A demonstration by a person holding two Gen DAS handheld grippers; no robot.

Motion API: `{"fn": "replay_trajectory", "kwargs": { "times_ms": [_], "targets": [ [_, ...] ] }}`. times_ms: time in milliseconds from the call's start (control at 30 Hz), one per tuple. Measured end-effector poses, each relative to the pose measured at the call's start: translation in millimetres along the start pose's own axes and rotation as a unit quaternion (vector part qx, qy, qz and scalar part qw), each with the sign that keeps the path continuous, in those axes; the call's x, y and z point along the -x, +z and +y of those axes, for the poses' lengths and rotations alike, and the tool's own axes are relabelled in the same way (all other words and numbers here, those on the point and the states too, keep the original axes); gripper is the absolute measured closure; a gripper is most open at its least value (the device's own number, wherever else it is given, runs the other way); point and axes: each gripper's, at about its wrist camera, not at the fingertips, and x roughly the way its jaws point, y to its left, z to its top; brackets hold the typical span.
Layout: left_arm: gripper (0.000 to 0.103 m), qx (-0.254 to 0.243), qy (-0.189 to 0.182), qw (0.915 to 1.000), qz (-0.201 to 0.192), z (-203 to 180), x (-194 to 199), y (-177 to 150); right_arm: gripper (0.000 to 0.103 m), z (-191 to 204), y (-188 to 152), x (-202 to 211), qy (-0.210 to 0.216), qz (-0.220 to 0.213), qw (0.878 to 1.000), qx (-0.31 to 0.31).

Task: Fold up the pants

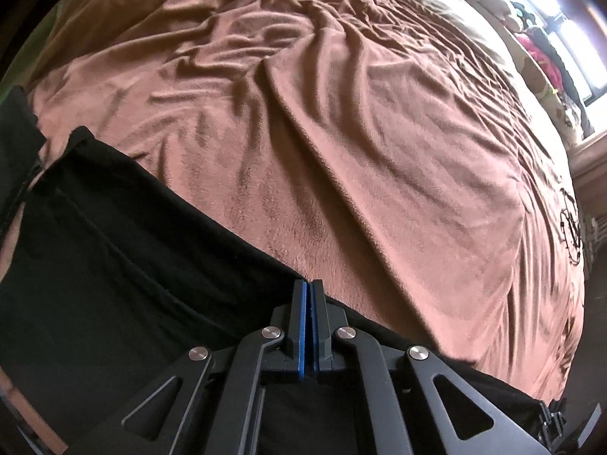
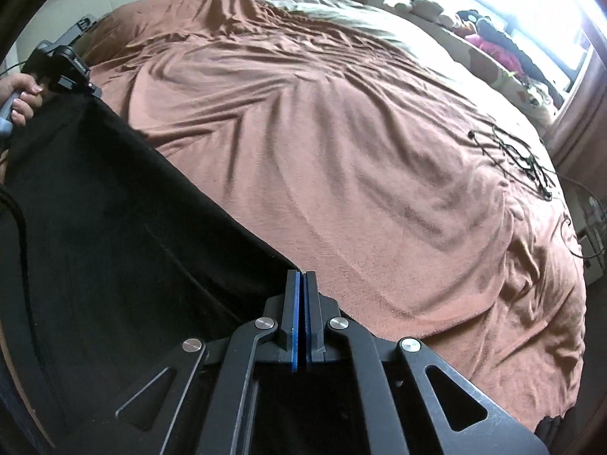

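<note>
The left hand-held gripper (image 1: 310,284) has its blue-padded fingers pressed together on the upper edge of the black pants (image 1: 114,265). The right hand-held gripper (image 2: 301,275) is likewise clamped on that same edge, further along. Between the two, the pants are stretched out and hang at the near side of the bed (image 2: 341,132), against its rumpled brown blanket (image 1: 303,113). A black cable (image 2: 523,159) lies tangled on the blanket near the window (image 2: 531,0). No container shows here.
</note>
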Motion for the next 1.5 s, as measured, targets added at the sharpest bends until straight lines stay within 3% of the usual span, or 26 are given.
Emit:
{"fn": "replay_trajectory", "kwargs": {
  "times_ms": [333, 500, 533, 633, 667, 1133, 1500],
  "targets": [
    [0.101, 0.011, 0.0, 0.9999, 0.004, 6, -22, 1, 0.103, 3, 12, -35, -0.02, 0.024, 0.999, -0.017],
    [0.095, -0.001, -0.001, 1.0, 0.001, 4, -15, -4, 0.103, 3, 12, -53, -0.019, 0.044, 0.998, -0.043],
    [0.09, -0.004, -0.006, 1.0, 0.0, 4, -12, -6, 0.101, 2, 14, -52, -0.025, 0.04, 0.998, -0.049],
    [0.053, -0.008, -0.024, 0.9996, -0.009, 5, 2, -15, 0.099, 0, 14, -37, -0.021, 0.021, 0.996, -0.09],
    [0.046, -0.011, -0.03, 0.9993, -0.017, 7, 8, -18, 0.099, -1, 14, -31, -0.018, 0.016, 0.994, -0.104],
    [0.046, 0.0, -0.056, 0.9966, -0.061, 80, 71, -71, 0.099, 27, -10, 35, -0.01, -0.027, 0.987, -0.155],
    [0.041, -0.001, -0.046, 0.996, -0.077, 144, 105, -107, 0.099, 58, -29, 51, 0.027, -0.012, 0.982, -0.185]
  ]
}}
